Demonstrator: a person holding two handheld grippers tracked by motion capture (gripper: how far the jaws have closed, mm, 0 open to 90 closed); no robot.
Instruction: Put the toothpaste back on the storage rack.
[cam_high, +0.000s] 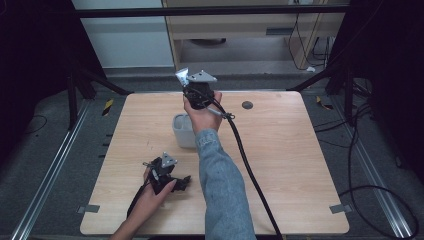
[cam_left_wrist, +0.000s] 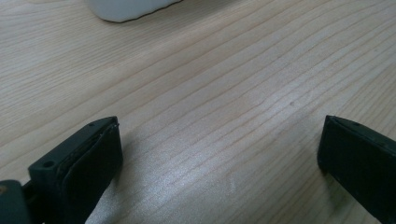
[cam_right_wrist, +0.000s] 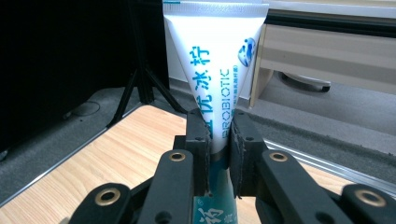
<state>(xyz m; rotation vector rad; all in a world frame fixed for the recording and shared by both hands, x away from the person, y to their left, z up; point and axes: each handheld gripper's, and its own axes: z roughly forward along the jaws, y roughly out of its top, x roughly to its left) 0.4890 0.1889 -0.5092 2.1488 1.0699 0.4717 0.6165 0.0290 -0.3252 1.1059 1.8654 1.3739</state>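
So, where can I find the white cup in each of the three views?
High view: white cup at table centre, just left of the right forearm.
Left gripper view: its base at the top edge, left of middle.
Right gripper view: not in it.
Shared landmark: the wooden table.

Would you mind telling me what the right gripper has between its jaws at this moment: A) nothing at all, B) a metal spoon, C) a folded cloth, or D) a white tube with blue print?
D: in the right gripper view, the right gripper has its jaws pressed on a white tube with blue print, its crimped end pointing up.
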